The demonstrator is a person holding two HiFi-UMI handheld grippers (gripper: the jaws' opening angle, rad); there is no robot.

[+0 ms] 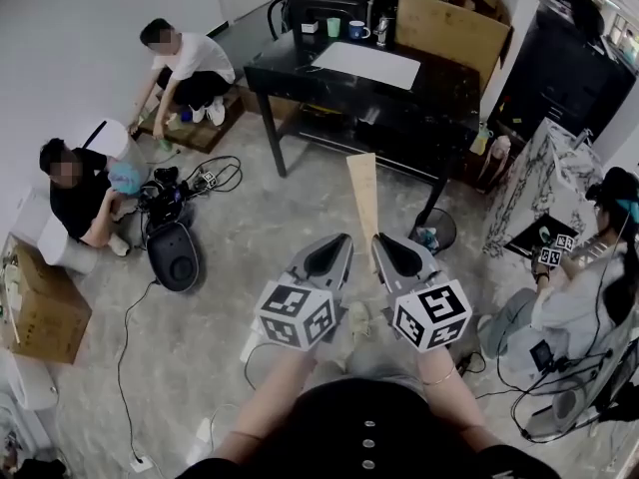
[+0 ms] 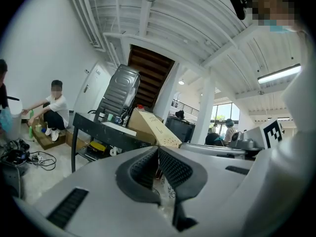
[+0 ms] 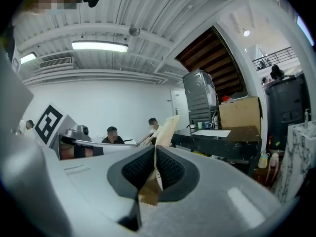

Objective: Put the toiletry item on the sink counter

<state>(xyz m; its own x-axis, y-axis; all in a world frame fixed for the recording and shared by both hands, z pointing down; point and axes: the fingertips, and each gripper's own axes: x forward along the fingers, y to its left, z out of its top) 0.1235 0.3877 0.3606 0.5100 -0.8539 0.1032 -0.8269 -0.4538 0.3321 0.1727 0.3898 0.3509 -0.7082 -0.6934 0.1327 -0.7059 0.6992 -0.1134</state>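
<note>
Grey floor (image 1: 250, 257), long flat tan packet (image 1: 362, 193), left hand-held gripper (image 1: 340, 244) and right hand-held gripper (image 1: 383, 244) clamping it

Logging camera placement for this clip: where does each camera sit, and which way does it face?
Head view: on the person's head, facing steeply down at the floor; both forearms, the left tongs and right tongs show, closed on a tan pouch.
Left gripper view: on the left tongs, looking along them toward the black table; its own jaws show.
Right gripper view: on the right tongs, facing the same table; its own jaws show.
Shared: pouch and table in all three.
</note>
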